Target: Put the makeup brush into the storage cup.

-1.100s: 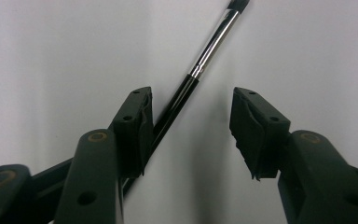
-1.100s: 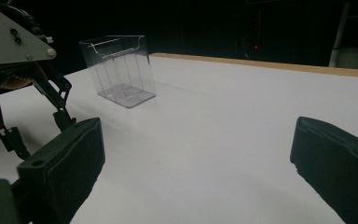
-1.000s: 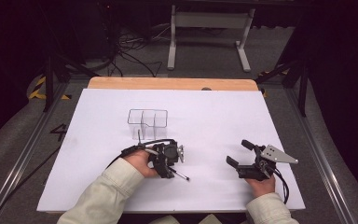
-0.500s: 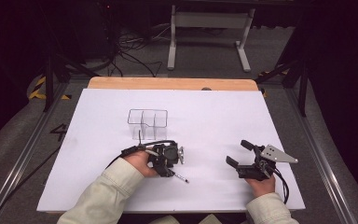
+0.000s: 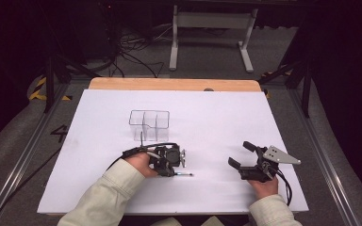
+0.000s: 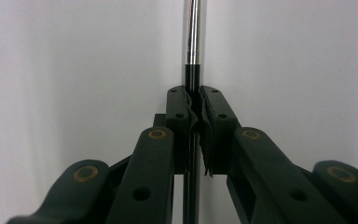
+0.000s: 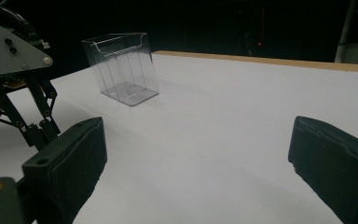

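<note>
A thin pen point(image 5: 185, 174) with a black grip and a silver metal barrel point(image 6: 194, 32) lies on the white sheet point(image 5: 207, 117). My left gripper point(image 5: 170, 165) points down at it. Its jaws have just been closing and now pinch the pen's black part point(image 6: 191, 77) between the pads point(image 6: 210, 112), so my left gripper point(image 6: 194, 95) is shut on it. My right gripper point(image 5: 240, 154) rests low on the sheet at the right, jaws wide open with nothing between them point(image 7: 200, 154). A clear plastic divided holder point(image 5: 149, 124) stands just beyond the left hand.
The clear holder point(image 7: 121, 67) appears at the upper left of the right gripper view, with the left gripper point(image 7: 14, 70) beside it. The table's wooden far edge point(image 5: 169, 84) runs behind. A metal stand point(image 5: 212, 28) and cables lie on the floor past the table.
The left gripper's jaws have closed onto the pen, and the pen's free end has swung slightly to lie more level. Both hands stayed in place.
</note>
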A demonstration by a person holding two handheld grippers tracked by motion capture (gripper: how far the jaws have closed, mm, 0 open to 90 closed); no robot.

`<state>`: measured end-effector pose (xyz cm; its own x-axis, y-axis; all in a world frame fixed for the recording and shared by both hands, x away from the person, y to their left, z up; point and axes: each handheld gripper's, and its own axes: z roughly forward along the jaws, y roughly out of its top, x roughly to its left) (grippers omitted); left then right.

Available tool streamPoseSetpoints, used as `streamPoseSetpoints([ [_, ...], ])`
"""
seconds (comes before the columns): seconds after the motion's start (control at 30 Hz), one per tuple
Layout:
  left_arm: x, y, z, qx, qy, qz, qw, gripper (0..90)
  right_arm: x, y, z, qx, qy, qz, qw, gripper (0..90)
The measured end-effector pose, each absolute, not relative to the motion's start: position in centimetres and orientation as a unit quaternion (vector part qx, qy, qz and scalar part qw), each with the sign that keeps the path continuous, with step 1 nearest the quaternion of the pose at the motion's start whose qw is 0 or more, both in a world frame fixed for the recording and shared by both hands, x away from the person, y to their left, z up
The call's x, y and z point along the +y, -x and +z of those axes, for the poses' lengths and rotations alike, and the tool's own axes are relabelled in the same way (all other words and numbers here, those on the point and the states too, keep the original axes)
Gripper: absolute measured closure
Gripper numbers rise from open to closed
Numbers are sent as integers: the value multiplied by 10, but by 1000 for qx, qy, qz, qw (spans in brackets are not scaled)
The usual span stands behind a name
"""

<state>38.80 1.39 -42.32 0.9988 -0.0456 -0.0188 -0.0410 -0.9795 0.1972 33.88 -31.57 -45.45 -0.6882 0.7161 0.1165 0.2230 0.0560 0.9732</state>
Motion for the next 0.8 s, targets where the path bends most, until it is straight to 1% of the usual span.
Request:
streamPoseSetpoints([
  [0.1, 14, -388, -423, -22, -994, -12, 102, 829, -316, -339, -454, 697, -337, 599, 205, 49],
  [0.13, 14, -387, -421, -25, -995, -5, 100, 829, -316, -339, -454, 697, -337, 598, 205, 49],
  [0.33, 21, -388, -408, -27, -988, 7, 151, 831, -316, -339, -455, 697, -338, 598, 205, 50],
  [0.5, 25, -387, -400, -27, -985, 16, 170, 831, -316, -339, -455, 697, -339, 598, 204, 50],
  [0.6, 32, -389, -392, -17, -981, 21, 194, 831, -316, -339, -455, 698, -340, 596, 204, 51],
  [0.63, 36, -389, -388, -15, -977, 19, 212, 831, -316, -339, -455, 698, -340, 596, 204, 51],
  [0.67, 36, -389, -388, -15, -977, 19, 212, 831, -316, -339, -455, 698, -340, 596, 204, 51],
  [0.7, 40, -389, -383, -15, -973, 23, 229, 831, -316, -340, -455, 698, -341, 596, 204, 51],
  [0.8, 43, -388, -378, -14, -969, 29, 245, 831, -316, -340, -455, 698, -341, 595, 204, 51],
])
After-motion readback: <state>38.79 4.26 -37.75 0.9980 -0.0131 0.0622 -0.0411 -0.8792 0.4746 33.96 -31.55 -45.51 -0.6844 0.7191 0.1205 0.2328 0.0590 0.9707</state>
